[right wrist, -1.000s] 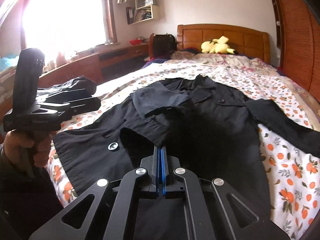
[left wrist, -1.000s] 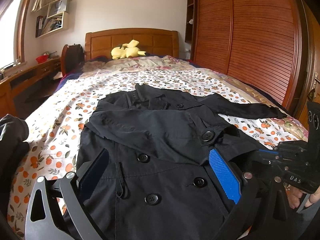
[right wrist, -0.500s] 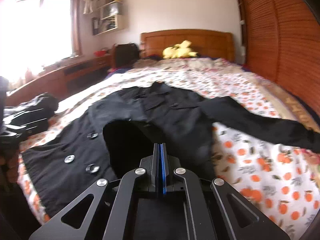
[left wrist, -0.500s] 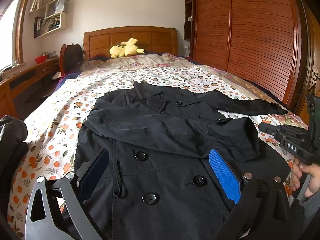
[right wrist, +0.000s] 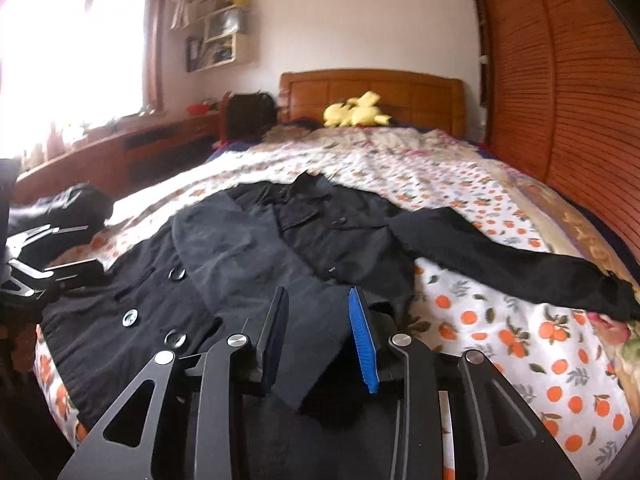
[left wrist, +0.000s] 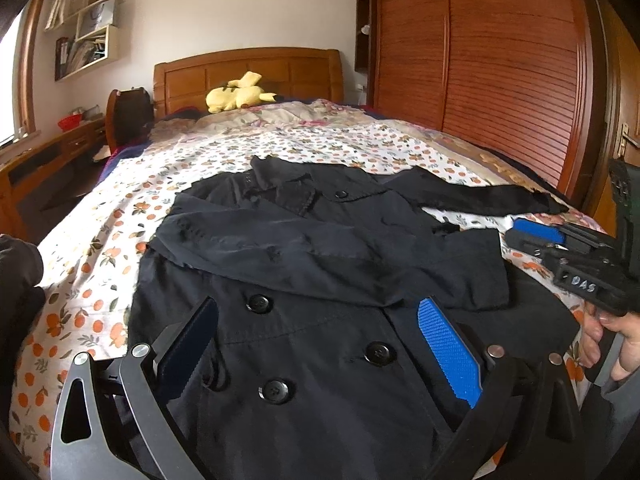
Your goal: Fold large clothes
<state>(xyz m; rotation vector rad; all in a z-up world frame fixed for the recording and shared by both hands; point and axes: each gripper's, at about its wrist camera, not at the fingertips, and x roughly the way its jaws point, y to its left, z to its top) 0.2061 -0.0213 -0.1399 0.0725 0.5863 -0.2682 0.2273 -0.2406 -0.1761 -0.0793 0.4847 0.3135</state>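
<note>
A black double-breasted coat (left wrist: pixel 320 360) lies face up on the flowered bed (left wrist: pixel 100 248). One sleeve (left wrist: pixel 320 256) is folded across its chest, and the other sleeve (left wrist: pixel 480 196) stretches out to the right. My left gripper (left wrist: pixel 318 304) hovers open over the coat's buttoned lower front, holding nothing. My right gripper (right wrist: pixel 318 320) sits at the coat's right edge and its jaws are opening. The folded sleeve's cuff (right wrist: pixel 312 344) lies loose between them, not pressed. A hand holds that gripper (left wrist: pixel 536 236) in the left wrist view.
A yellow plush toy (left wrist: pixel 240 94) rests by the wooden headboard (left wrist: pixel 248 68). A slatted wooden wardrobe (left wrist: pixel 500 72) runs along the right side of the bed. A dark heap of clothes (right wrist: pixel 68 208) lies at the left edge, with a desk (right wrist: pixel 132 148) under the window.
The right gripper carried the sleeve across the chest to the coat's right side, then its shut jaws parted and let the cuff go. The left gripper barely moved.
</note>
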